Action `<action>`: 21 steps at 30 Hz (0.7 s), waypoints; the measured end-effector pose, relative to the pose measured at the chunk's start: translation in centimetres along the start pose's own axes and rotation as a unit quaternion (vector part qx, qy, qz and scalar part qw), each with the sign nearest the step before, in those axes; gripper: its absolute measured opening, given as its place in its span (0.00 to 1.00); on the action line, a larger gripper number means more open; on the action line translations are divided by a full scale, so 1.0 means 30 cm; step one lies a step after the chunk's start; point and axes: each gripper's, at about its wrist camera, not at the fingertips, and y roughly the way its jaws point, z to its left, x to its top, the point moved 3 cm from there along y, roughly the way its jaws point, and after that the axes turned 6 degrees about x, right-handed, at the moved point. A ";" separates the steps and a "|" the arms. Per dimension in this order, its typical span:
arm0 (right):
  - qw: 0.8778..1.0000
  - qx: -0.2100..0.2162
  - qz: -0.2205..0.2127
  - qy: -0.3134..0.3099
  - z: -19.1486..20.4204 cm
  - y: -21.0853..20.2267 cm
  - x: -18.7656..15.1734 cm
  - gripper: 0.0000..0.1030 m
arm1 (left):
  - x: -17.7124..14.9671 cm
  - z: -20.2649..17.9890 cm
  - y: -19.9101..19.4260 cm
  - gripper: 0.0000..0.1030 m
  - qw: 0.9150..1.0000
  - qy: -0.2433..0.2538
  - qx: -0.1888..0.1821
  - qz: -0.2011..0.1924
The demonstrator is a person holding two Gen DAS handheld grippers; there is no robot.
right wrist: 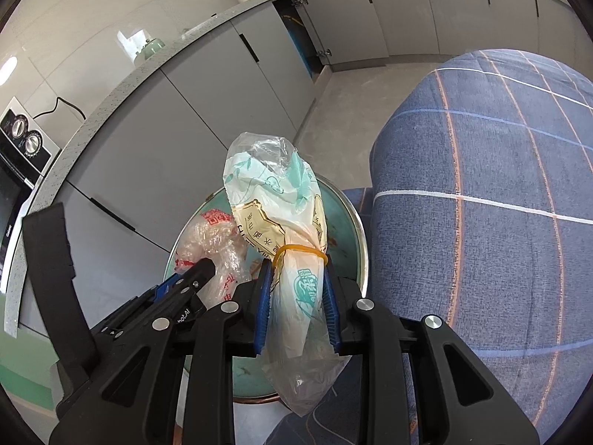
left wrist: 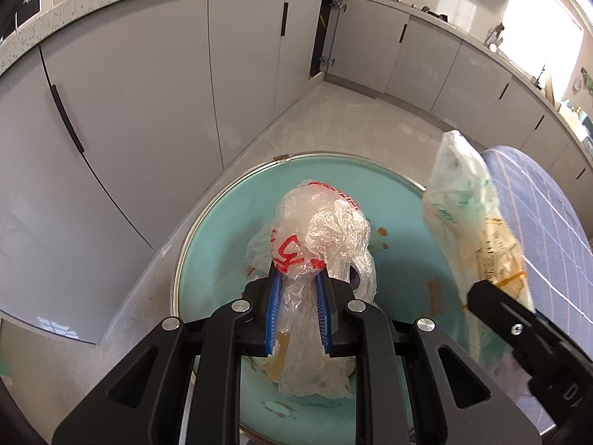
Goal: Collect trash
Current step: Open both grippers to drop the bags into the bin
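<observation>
My left gripper (left wrist: 296, 278) is shut on a crumpled clear plastic bag with red print (left wrist: 318, 230), held above a round turquoise tabletop (left wrist: 222, 237). In the right wrist view that same clear bag (right wrist: 211, 237) shows at lower left with the left gripper's black fingers (right wrist: 192, 278) on it. My right gripper (right wrist: 296, 270) is shut on a green-and-cream printed plastic bag (right wrist: 274, 200) bound with a yellow rubber band (right wrist: 296, 249). In the left wrist view this printed bag (left wrist: 467, 215) hangs at the right, pinched by the right gripper's black finger (left wrist: 493, 300).
Grey cabinets (left wrist: 141, 111) under a speckled counter (right wrist: 111, 92) curve around the pale tiled floor (left wrist: 363, 126). One cabinet door stands ajar at the corner (left wrist: 322, 37). A blue checked cushion (right wrist: 489, 204) fills the right side. A small oven (right wrist: 22, 148) sits on the counter.
</observation>
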 end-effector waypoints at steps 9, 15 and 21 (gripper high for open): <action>1.000 -0.005 0.003 0.006 -0.012 0.008 -0.001 0.27 | -0.005 0.017 0.052 0.43 1.000 -0.013 0.010 0.019; 1.000 -0.003 0.004 0.004 -0.002 0.007 -0.007 0.27 | 0.007 0.038 -0.015 0.52 1.000 -0.012 0.021 -0.012; 1.000 -0.001 0.007 -0.010 0.033 0.024 -0.018 0.29 | 0.016 0.089 -0.075 0.59 0.998 -0.020 0.038 -0.034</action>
